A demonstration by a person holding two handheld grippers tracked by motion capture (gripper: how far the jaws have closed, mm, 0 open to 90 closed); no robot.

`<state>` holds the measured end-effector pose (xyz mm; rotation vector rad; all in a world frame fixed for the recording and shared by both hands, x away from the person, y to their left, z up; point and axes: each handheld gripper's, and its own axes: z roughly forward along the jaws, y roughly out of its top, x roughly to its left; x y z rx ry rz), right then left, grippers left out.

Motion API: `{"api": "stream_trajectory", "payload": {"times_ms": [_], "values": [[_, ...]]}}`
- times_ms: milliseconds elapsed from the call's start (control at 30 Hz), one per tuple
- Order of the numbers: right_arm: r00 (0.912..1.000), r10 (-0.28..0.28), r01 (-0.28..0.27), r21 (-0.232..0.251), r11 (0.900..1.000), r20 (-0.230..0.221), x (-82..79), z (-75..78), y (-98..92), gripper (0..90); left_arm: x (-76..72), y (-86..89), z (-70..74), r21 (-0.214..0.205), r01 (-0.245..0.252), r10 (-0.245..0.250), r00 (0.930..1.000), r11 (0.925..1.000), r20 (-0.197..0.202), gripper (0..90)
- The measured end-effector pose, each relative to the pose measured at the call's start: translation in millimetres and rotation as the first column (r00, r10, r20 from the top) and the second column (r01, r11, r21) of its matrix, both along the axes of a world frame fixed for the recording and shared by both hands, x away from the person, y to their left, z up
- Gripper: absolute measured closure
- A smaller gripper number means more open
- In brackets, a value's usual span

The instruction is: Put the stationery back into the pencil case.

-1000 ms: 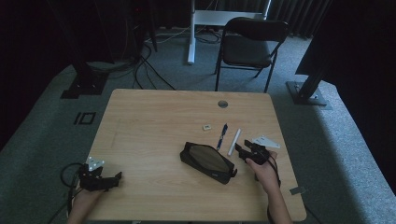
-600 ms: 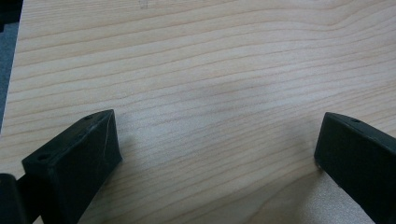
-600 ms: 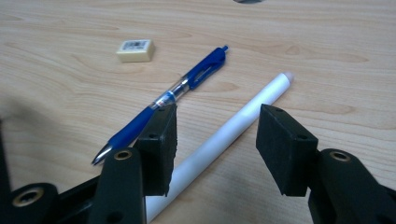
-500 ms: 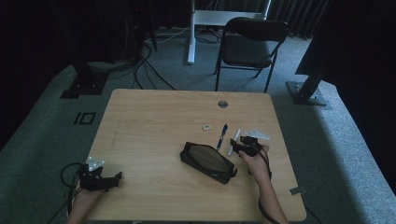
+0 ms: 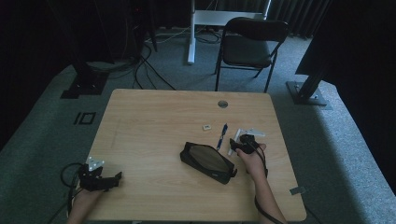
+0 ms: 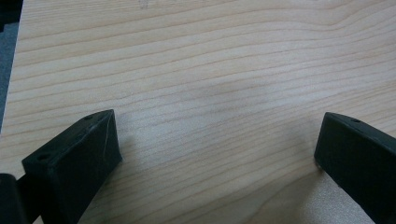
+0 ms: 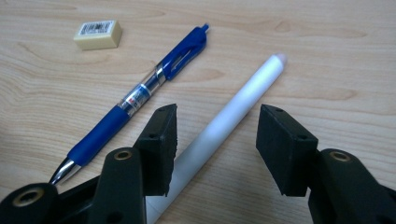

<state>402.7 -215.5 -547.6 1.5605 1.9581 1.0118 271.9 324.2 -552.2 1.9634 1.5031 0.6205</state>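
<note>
White marker [image 7: 233, 112] lies on the table [image 5: 154, 121] beside the blue pen [image 7: 140, 93], between the right gripper [image 7: 215, 149]'s unclenched jaws: lower squarely, clear of the pen, before squeezing

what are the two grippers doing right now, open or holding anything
Left gripper: open, over bare wooden table.
Right gripper: open, jaws either side of the white cylindrical marker, not gripping.

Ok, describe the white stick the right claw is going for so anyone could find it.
On the wooden table, look right of the black pouch. The white stick lies between the right claw's open jaws, beside a blue pen. It is plain white and thicker than the pen.
</note>
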Motion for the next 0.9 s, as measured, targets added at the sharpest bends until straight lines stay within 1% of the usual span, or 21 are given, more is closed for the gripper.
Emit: {"api": "stream_trajectory", "payload": {"times_ms": [67, 167, 300, 400, 567, 600, 667, 733, 800, 900], "values": [[0.9999, 0.006, -0.006, -0.004, 1.0000, -0.013, 0.4, -1.6, 0.3, 47.7, 0.0, 0.0, 0.0, 0.000, 0.000, 0.000, 1.0000, 1.0000, 0.000, 0.2], [0.9999, 0.003, -0.003, -0.008, 1.0000, -0.013, 0.8, -1.9, 0.4, 48.9, 0.0, 0.0, 0.0, 0.000, 0.000, 0.000, 1.0000, 1.0000, 0.000, 0.2], [0.9999, 0.002, -0.002, -0.040, 0.9992, -0.013, 1.2, -1.4, 0.9, 51.4, 0.0, 0.0, 0.0, 0.000, 0.000, 0.000, 1.0000, 1.0000, 0.000, 0.2], [0.9999, 0.003, -0.004, -0.053, 0.9986, -0.015, 0.5, -1.0, 0.7, 54.3, 0.0, 0.0, 0.0, 0.000, -0.001, 0.001, 1.0000, 1.0000, 0.000, 0.2], [0.9999, 0.014, -0.014, -0.093, 0.9955, 0.000, -0.9, -1.8, -1.6, 57.7, 0.0, 0.0, 0.0, 0.000, 0.000, 0.000, 1.0000, 1.0000, 0.000, 0.2], [0.9999, 0.011, -0.011, -0.086, 0.9963, -0.001, -0.9, -1.9, -2.3, 58.1, 0.0, 0.0, 0.0, 0.000, 0.000, 0.000, 1.0000, 1.0000, 0.000, 0.2], [0.9998, 0.017, -0.016, -0.092, 0.9956, 0.005, -1.2, -2.3, -3.8, 59.3, 0.0, 0.0, 0.0, 0.000, 0.000, 0.000, 1.0000, 1.0000, 0.000, 0.1], [0.9999, 0.013, -0.012, -0.088, 0.9961, 0.010, -1.4, -2.9, -6.1, 60.3, 0.0, 0.0, 0.0, 0.000, -0.001, 0.001, 1.0000, 1.0000, 0.000, 0.2], [0.9998, 0.003, -0.002, -0.072, 0.9974, 0.017, -2.1, -3.8, -9.0, 60.2, 0.0, 0.0, 0.0, 0.000, -0.001, 0.001, 1.0000, 1.0000, 0.000, 0.2], [0.9998, -0.011, 0.012, -0.083, 0.9965, 0.013, -2.8, -3.4, -12.8, 60.0, 0.0, 0.0, 0.0, 0.000, 0.000, 0.000, 1.0000, 1.0000, 0.000, 0.2]]}}
